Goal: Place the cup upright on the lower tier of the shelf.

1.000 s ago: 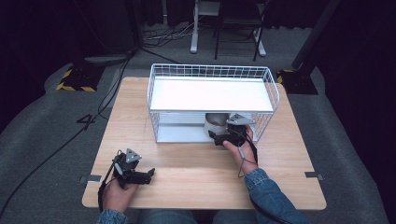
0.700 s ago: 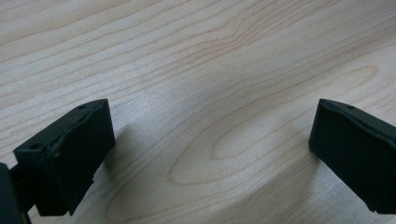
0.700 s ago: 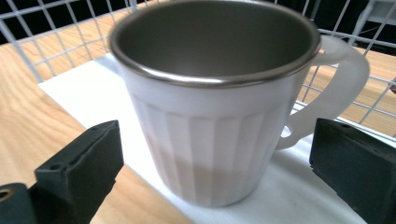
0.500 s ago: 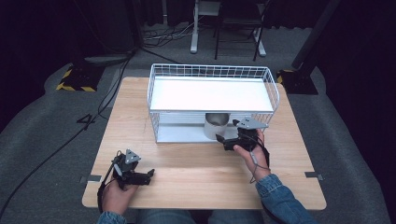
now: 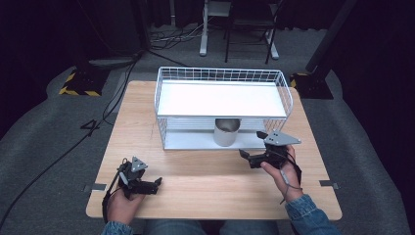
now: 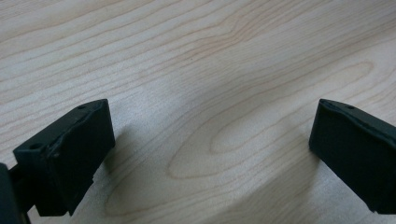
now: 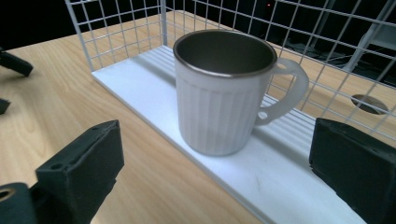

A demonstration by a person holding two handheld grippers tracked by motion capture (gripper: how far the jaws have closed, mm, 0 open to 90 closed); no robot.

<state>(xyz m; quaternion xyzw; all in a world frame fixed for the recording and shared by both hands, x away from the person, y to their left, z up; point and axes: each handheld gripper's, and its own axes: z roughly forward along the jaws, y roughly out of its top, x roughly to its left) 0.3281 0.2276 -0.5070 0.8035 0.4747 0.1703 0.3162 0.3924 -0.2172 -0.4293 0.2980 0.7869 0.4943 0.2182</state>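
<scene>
Wooden worktop (image 5: 195, 171) in a dark room. The mug (image 5: 227, 131) stands upright on the wire rack's (image 5: 161, 105) lower shelf, far-left of the empty, open right gripper (image 5: 246, 155). The open left gripper (image 5: 156, 182) rests well apart at near left.

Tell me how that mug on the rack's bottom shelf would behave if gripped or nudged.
The mug looks rigid, so it likely won't deform under the jaws. Its ribbed, matte-looking wall probably gives decent grip. Standing upright on a flat base on the rack's lower shelf, it would more likely slide than roll; the handle could make it twist.

One mug (image 7: 223, 91), one wire rack (image 5: 222, 76), two tongs: left (image 5: 155, 184), right (image 5: 245, 156).
</scene>
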